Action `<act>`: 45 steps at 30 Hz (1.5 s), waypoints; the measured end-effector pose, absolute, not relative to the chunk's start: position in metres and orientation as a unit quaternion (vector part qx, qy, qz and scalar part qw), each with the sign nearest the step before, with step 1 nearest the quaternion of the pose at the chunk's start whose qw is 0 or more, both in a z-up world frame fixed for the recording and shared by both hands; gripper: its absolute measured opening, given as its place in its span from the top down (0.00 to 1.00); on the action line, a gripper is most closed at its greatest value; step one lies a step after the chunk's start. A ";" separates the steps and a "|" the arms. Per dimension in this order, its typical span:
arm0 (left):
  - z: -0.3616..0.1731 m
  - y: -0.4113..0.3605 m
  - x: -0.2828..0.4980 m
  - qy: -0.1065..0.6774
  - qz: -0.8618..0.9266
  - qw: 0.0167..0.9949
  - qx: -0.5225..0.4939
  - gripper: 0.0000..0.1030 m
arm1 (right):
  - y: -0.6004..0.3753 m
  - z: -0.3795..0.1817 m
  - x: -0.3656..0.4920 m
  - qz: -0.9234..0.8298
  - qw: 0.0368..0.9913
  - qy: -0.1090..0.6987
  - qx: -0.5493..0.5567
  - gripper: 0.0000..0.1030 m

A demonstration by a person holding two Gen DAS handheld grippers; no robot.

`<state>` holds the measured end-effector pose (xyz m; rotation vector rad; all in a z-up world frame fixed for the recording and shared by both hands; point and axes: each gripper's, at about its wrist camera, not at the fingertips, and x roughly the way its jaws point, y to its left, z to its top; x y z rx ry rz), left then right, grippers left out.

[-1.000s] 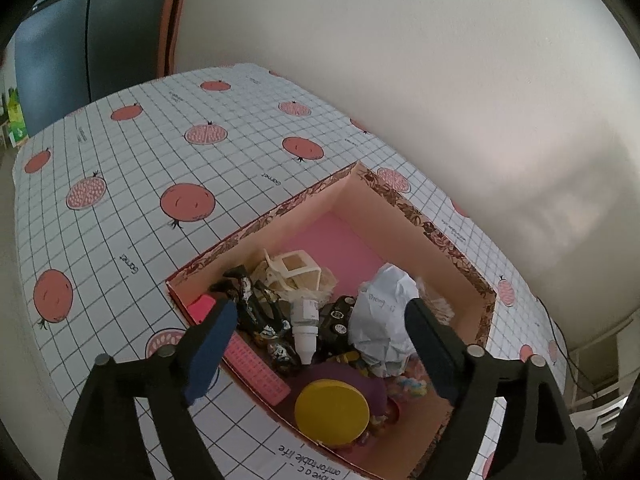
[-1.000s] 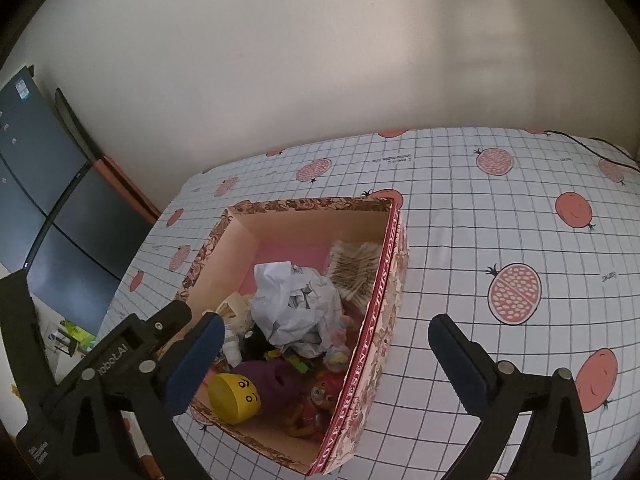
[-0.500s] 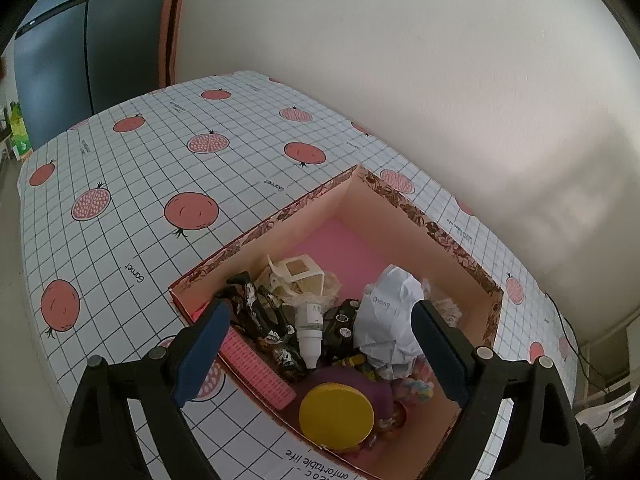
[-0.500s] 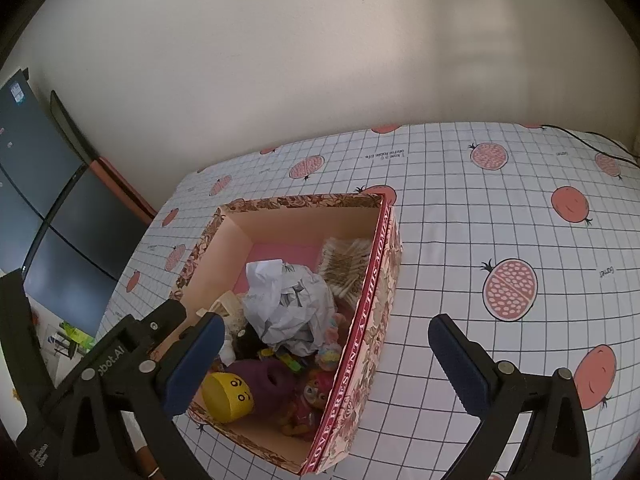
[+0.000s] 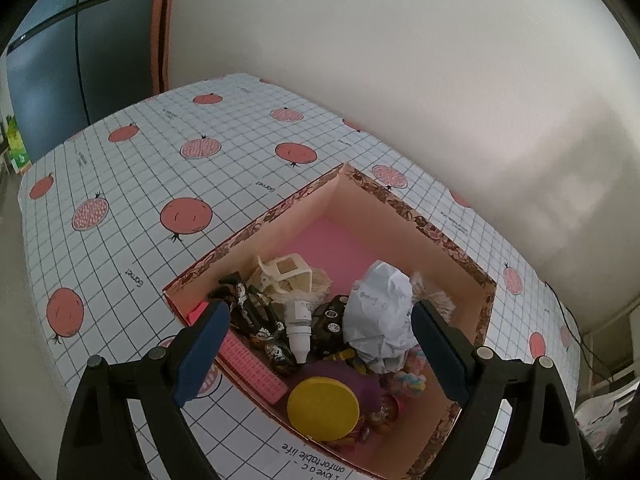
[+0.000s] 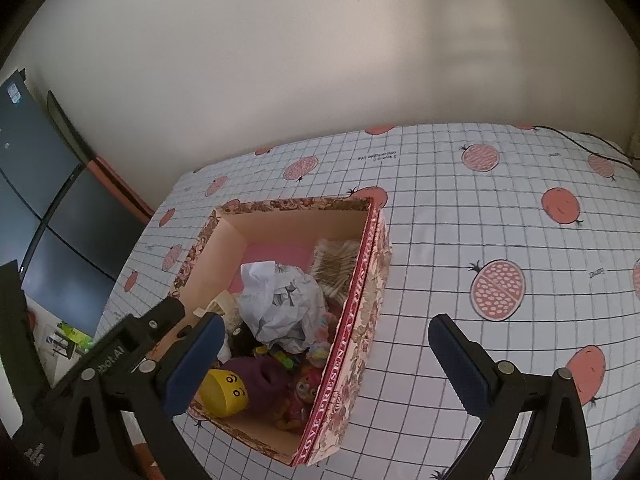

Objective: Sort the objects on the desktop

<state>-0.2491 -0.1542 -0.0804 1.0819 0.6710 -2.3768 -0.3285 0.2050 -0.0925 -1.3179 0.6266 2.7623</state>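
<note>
A floral cardboard box (image 5: 452, 240) (image 6: 372, 312) with a pink floor sits on the table, full of small things. Inside lie a crumpled white paper (image 5: 380, 312) (image 6: 280, 304), a yellow round toy head (image 5: 322, 408) (image 6: 224, 392), a white dropper bottle (image 5: 299, 328), a pink comb (image 5: 252, 364) and a bundle of cotton swabs (image 6: 334, 264). My left gripper (image 5: 316, 356) hangs open above the box's near end with nothing between its fingers. My right gripper (image 6: 320, 360) is open too, straddling the box's near right wall, and holds nothing.
The table wears a white grid cloth (image 5: 160, 184) (image 6: 500, 220) printed with red pomegranates. A plain wall runs close behind it. Dark glass panels (image 5: 60, 60) (image 6: 44, 200) stand at the left. A black cable (image 6: 580, 136) trails over the far right corner.
Both grippers have drawn back and risen a little, so the box looks smaller and farther in each view. Both stay open. Nothing in the box has moved.
</note>
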 end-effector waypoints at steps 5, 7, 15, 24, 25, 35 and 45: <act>-0.080 -0.146 -0.255 0.241 -0.857 0.200 0.410 0.10 | 0.218 -0.083 -0.321 0.886 0.021 0.194 -0.421 0.00; -0.076 -0.141 -0.257 0.235 -0.860 0.194 0.409 0.10 | 0.223 -0.079 -0.319 0.886 0.031 0.188 -0.423 0.00; -0.077 -0.120 -0.270 0.220 -0.859 0.154 0.435 0.10 | 0.255 -0.054 -0.291 0.879 0.088 0.183 -0.432 0.00; -0.052 -0.096 -0.231 0.158 -0.865 0.132 0.458 0.10 | 0.256 -0.024 -0.227 0.877 0.115 0.159 -0.440 0.00; -0.047 -0.091 -0.223 0.153 -0.867 0.126 0.457 0.10 | 0.254 -0.021 -0.219 0.877 0.112 0.157 -0.441 0.00; -0.007 -0.061 -0.166 0.144 -0.888 0.077 0.431 0.10 | 0.237 0.007 -0.151 0.888 0.130 0.132 -0.421 0.00; 0.021 -0.044 -0.122 0.132 -0.904 0.046 0.404 0.10 | 0.230 0.023 -0.112 0.891 0.141 0.136 -0.410 0.00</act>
